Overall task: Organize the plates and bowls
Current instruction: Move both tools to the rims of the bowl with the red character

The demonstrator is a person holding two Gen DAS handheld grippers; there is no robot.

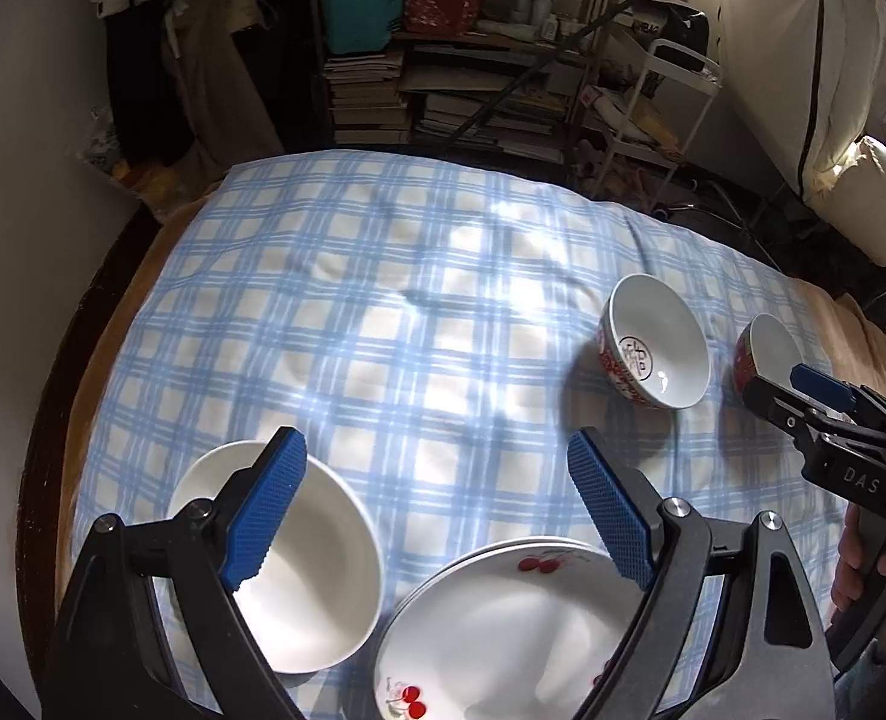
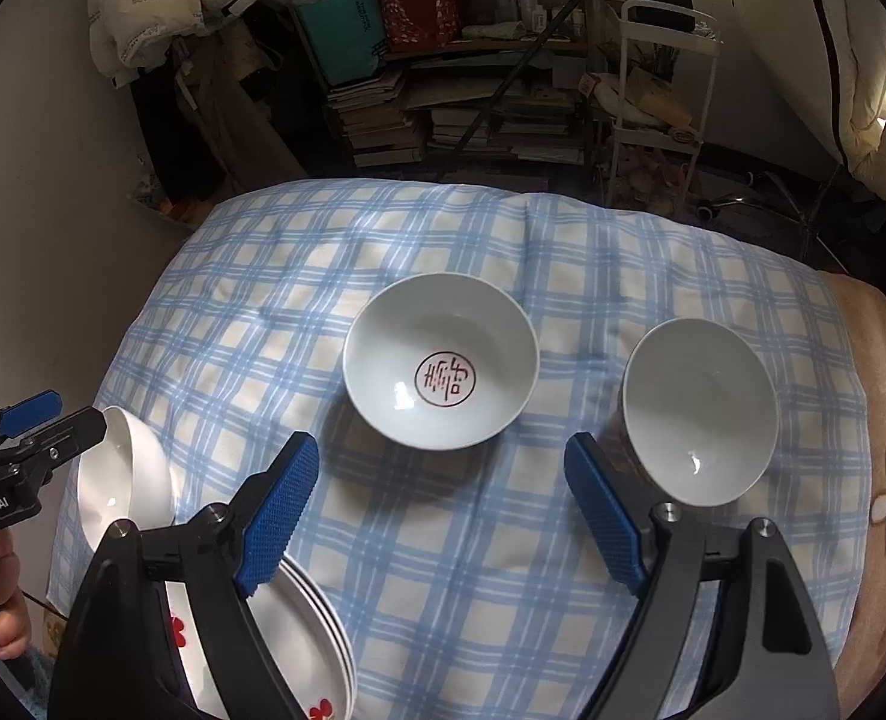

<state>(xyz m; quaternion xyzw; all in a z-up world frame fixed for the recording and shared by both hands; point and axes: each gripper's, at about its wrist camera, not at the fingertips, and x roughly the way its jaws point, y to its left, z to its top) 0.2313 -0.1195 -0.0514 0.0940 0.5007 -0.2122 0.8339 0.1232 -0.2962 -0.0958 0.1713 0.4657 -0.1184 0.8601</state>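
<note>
Your left tool (image 1: 437, 516): jaws wide, nothing between them, over the white bowl (image 1: 299, 576) and the stack of cherry plates (image 1: 503, 624). Your right tool (image 2: 443, 516): jaws wide, nothing held. Bowl with red emblem (image 2: 443, 360) and second red-sided bowl (image 2: 701, 414) stand apart, upright, on the blue checked cloth (image 2: 473, 570) covering the tabletop.

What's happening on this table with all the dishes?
A person is sorting crockery on a checked cloth with handheld tongs. Both the left tongs and right tongs are open and hold nothing. A plain white bowl sits beside stacked cherry plates; two red-patterned bowls stand apart.
</note>
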